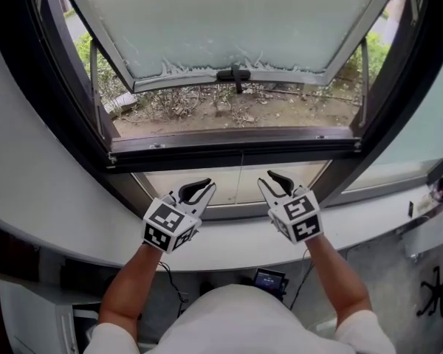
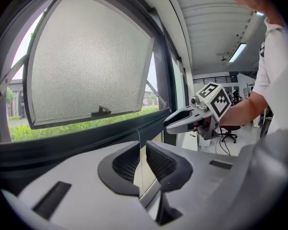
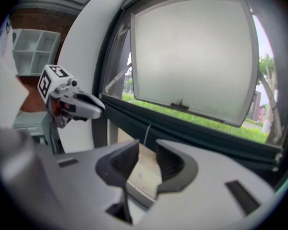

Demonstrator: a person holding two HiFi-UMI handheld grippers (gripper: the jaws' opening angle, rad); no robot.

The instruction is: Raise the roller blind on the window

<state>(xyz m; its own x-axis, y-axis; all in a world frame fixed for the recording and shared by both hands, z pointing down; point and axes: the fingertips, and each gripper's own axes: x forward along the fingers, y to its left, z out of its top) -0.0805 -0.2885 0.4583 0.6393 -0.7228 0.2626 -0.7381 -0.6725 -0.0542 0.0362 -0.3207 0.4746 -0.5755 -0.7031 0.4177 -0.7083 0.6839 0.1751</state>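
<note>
The left tool (image 2: 142, 148) is pinched shut on nothing, and the right tool (image 3: 146, 150) is half apart and empty. The thin pull cord (image 1: 241, 174) hangs mid-window under the dark frame (image 1: 236, 140). It looks light, limp and probably slippery, so pinch it squarely. The blind itself isn't in sight.

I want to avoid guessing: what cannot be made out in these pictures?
- Blind: in no view; the head view's top edge cuts off the window.
- Cord: too thin in the left gripper view to tell if the left claw pinches it.
- Its lower end: hidden by that claw's body.
</note>
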